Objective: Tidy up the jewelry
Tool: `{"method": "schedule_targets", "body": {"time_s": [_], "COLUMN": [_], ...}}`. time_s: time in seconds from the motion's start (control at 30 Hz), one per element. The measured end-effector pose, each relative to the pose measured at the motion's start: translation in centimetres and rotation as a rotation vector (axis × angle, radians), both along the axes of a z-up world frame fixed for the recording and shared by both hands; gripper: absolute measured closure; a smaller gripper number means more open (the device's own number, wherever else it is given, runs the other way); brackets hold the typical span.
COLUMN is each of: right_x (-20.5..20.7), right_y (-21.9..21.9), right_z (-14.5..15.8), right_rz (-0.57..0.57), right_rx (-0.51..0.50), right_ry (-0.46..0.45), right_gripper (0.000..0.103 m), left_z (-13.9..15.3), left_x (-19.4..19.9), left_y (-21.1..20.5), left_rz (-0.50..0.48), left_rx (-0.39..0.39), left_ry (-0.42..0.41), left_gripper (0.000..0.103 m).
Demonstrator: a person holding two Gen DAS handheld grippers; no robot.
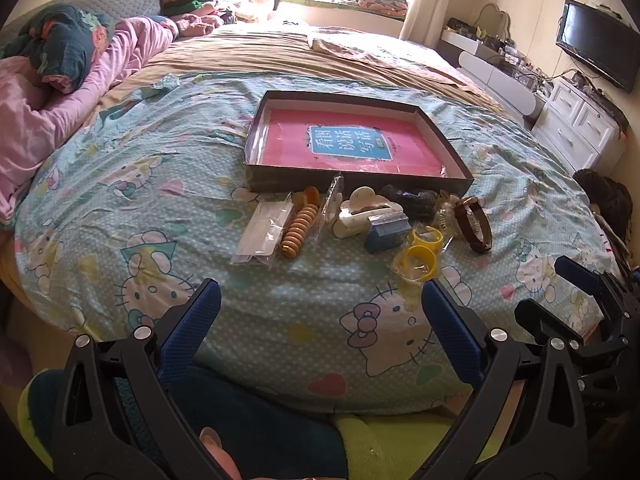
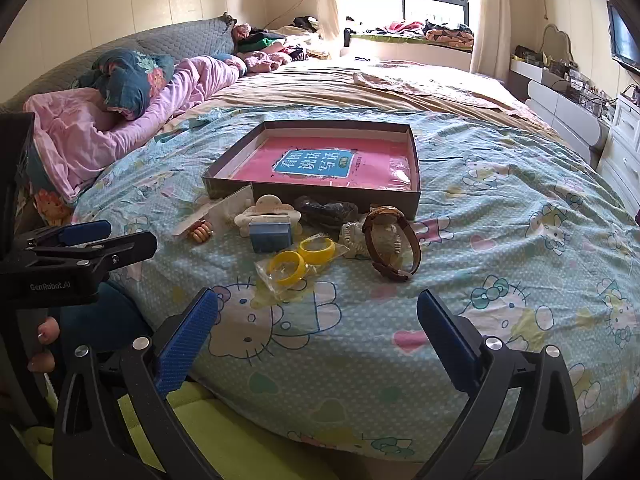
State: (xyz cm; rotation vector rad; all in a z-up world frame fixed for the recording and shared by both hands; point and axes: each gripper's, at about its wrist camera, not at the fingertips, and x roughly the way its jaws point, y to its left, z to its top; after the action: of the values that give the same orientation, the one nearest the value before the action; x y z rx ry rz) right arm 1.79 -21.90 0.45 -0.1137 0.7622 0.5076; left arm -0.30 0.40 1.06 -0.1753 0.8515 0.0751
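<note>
1. both grippers are held low at the near edge of the bed; the left gripper [image 1: 320,294] is seen with its blue pads wide apart and nothing between them, over the patterned quilt [image 1: 120,208]
2. the right gripper [image 2: 318,304] is likewise spread wide and empty, with the left gripper seen just off to its left in the right wrist view
3. ahead of both grippers, a cluster of jewelry is laid on the quilt, just in front of a shallow dark box [image 2: 320,194] whose floor is covered by a pink printed sheet
4. straight ahead of the right gripper, two yellow bangles [image 2: 306,258] in a clear bag are found nearest, with a small blue box [image 2: 270,234] just beyond them
5. ahead and slightly right of the right gripper, a brown strap watch [image 2: 394,242] is stood on edge, touching a white coiled piece behind it
6. ahead and left of the left gripper, an orange beaded bracelet [image 1: 298,230] and a clear packet [image 1: 264,232] are laid side by side
7. a cream cloud-shaped clip [image 1: 360,210] is seen behind the blue box, close to the dark box's front wall
</note>
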Motion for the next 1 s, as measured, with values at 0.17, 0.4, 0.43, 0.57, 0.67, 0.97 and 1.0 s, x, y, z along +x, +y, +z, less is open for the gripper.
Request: {"method": "schedule_targets", "body": {"time_s": [0.17,0.4,0.43,0.57,0.67,0.97,1.0], "right_x": [-0.03,-0.08,-0.08,-0.09,-0.10,-0.25,-0.25], "right_y": [0.08,0.20,0.20,0.11,0.07,0.10,0.12], "right_z": [0.17,0.27,0.24,0.18,0.13,0.40,0.43], "right_rz": [0.001,0.000,0.000,0.000,0.000,0.000,0.000], "right_rx": [0.001,0.003,0.002,0.003,0.003,0.006,0.006], "right_ry": [-0.003,-0.005,-0.006,-0.004,-0.004,-0.009,-0.009], "right_gripper": [0.004,0.004,0.004,0.004,0.004,0.004,0.004], "left_z": [0.01,-0.02,0.03,0.03,0.11,0.23,0.18], "left_x": [-0.09,-0.39,-0.43,-0.44,-0.49,-0.56,-0.53], "left_y": [-0.22,-0.48,-0.50,-0.50,-0.51,-0.52,-0.52], "left_rz": [0.002,0.001,0.002,0.003,0.004,0.004,0.005], "left_rx": [0.001,0.006,0.008,0.009,0.010,0.010,0.010], "left_ry": [-0.002,-0.004,-0.005,-0.006,-0.006,-0.008,-0.007], "left_gripper": [0.009,0.009,0.009,0.009,0.009,0.009,0.009]}}
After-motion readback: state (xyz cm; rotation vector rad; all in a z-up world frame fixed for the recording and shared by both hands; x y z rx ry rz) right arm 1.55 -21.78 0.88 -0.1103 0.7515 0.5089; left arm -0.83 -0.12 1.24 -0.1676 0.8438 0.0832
